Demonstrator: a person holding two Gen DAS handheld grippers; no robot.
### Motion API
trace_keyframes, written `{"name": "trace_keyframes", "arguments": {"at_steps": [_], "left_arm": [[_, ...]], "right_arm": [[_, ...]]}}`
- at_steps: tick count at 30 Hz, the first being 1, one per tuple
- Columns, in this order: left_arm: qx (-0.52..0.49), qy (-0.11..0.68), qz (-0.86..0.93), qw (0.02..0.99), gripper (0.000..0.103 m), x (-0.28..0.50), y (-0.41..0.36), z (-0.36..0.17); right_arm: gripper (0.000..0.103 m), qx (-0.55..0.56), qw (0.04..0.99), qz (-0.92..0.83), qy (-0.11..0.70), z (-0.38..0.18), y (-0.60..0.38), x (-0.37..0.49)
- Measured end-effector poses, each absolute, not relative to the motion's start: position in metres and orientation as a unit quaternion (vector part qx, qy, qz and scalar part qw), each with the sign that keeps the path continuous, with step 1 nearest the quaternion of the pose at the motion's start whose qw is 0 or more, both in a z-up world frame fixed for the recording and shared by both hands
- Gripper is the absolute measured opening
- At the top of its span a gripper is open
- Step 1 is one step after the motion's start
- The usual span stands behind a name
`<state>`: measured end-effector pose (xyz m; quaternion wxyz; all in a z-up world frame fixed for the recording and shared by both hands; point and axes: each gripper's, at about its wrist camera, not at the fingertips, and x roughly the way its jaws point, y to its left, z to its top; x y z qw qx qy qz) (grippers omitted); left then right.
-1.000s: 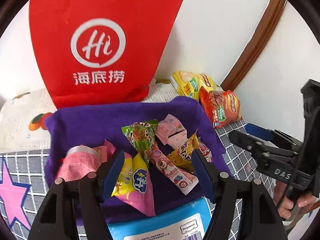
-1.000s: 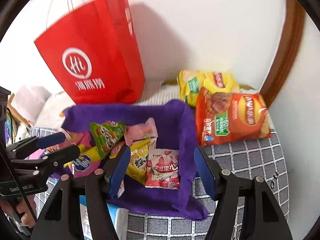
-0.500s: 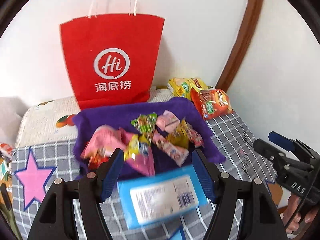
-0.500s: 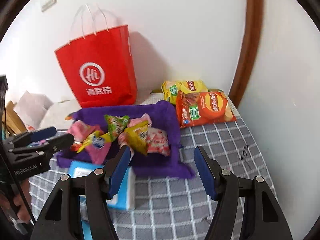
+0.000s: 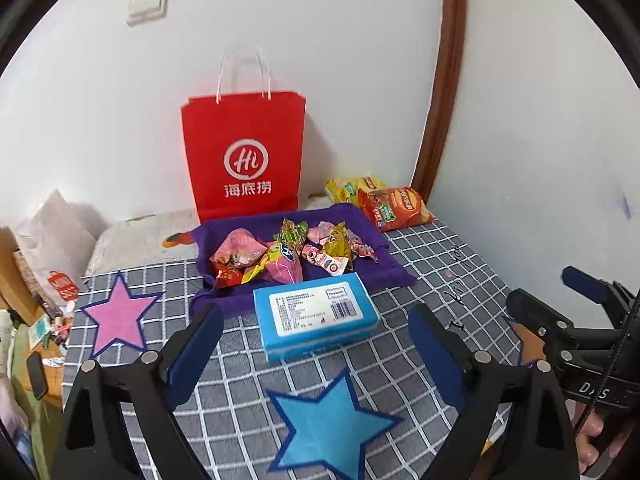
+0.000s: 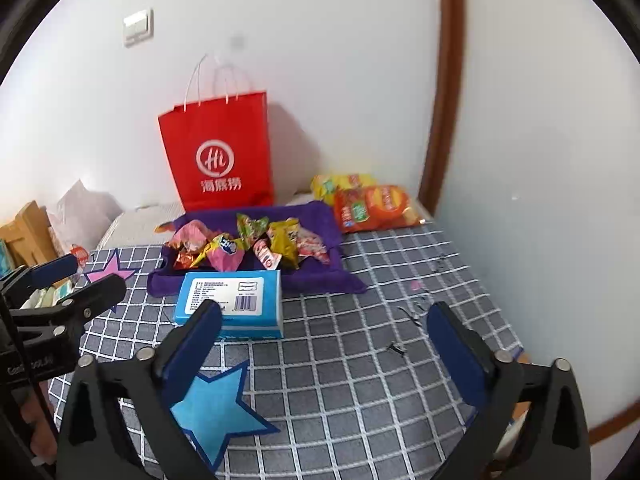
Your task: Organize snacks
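A red paper bag [image 5: 243, 160] stands against the wall behind a blue tissue box [image 5: 316, 316].

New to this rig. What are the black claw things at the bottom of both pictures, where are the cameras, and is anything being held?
No robot here: a person holds a two-finger gripper in each hand, and a fisheye camera on each one looks forward along its fingers. So the black claws with blue pads are the camera's own gripper: the left gripper in the left wrist view, the right gripper in the right wrist view. Each view also catches the other gripper at its edge.

On the grey checked cloth with star patches lies a blue box, label up. Behind it a purple cloth tray holds a heap of small wrapped snacks. Two chip bags lie by the tray's right corner, and a red paper bag stands at the wall.

Nothing is held: both sets of jaws are opening, with only air between the pads.
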<state>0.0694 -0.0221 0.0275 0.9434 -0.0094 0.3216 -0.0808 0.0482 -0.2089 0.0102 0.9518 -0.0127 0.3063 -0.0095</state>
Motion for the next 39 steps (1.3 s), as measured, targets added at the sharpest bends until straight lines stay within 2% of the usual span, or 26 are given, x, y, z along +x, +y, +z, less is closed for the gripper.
{"name": "trace_keyframes", "arguments": {"at_steps": [3, 14, 39], "left_arm": [[-0.001, 0.317, -0.069, 0.946, 0.098, 0.044, -0.029, 0.028], [-0.001, 0.292, -0.057, 0.955, 0.098, -0.012, -0.041, 0.042], [-0.006, 0.298, -0.061, 0.953, 0.098, -0.020, -0.048, 0.038]], "right_arm": [[0.103, 0.006, 0.954, -0.007, 0.300, 0.013, -0.215, 0.022], [0.103, 0.022, 0.957, -0.007, 0.289, 0.016, -0.231, -0.038], [0.103, 0.021, 0.959, 0.002, 0.283, 0.016, -0.221, -0.053]]}}
